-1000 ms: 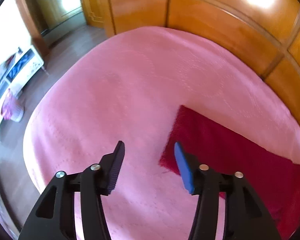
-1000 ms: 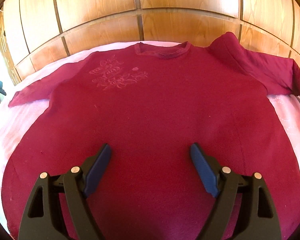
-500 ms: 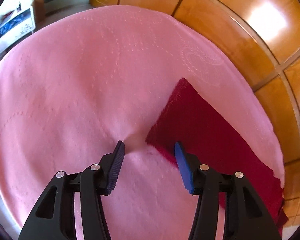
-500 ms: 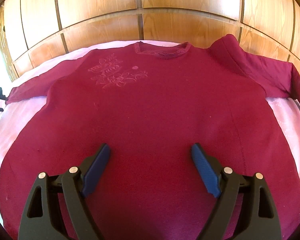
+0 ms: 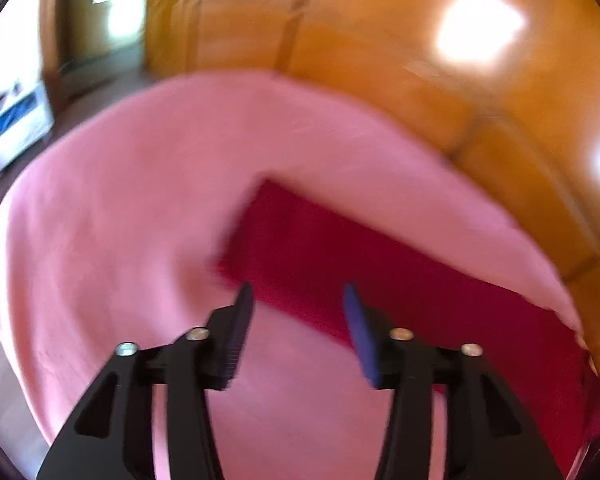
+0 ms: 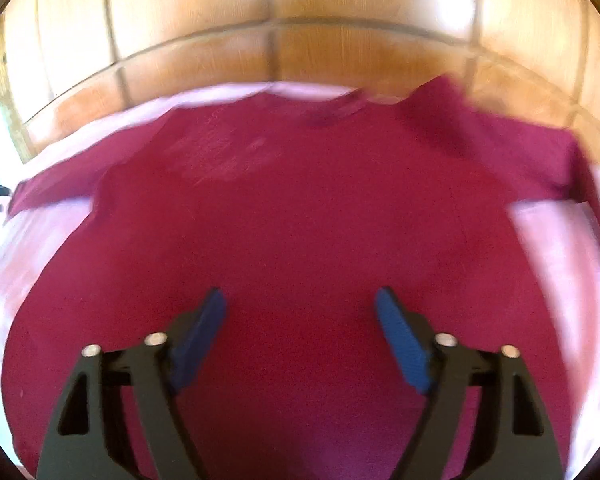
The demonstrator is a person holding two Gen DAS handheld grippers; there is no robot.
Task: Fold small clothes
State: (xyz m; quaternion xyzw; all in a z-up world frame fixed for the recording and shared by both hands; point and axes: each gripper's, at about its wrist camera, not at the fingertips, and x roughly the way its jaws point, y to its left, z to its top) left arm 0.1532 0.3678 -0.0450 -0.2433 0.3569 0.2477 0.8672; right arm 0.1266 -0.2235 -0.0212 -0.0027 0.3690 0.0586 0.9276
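A: Where does the sleeve (image 5: 380, 264) lie from the left gripper (image 5: 298, 300)?

B: Just past its parted, empty fingers, running from frame centre to lower right over the pink cover (image 5: 132, 216).

A: And the right gripper (image 6: 300, 304)?

B: Spread, empty, over the sweater (image 6: 300, 208) body; collar toward the upper frame. I judge the left nearer a cuff.

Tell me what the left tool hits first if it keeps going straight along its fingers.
Probably the cuff end of the red sleeve: the open left tool points at it, lying flat on the pink blanket. Motion blur leaves depth uncertain.
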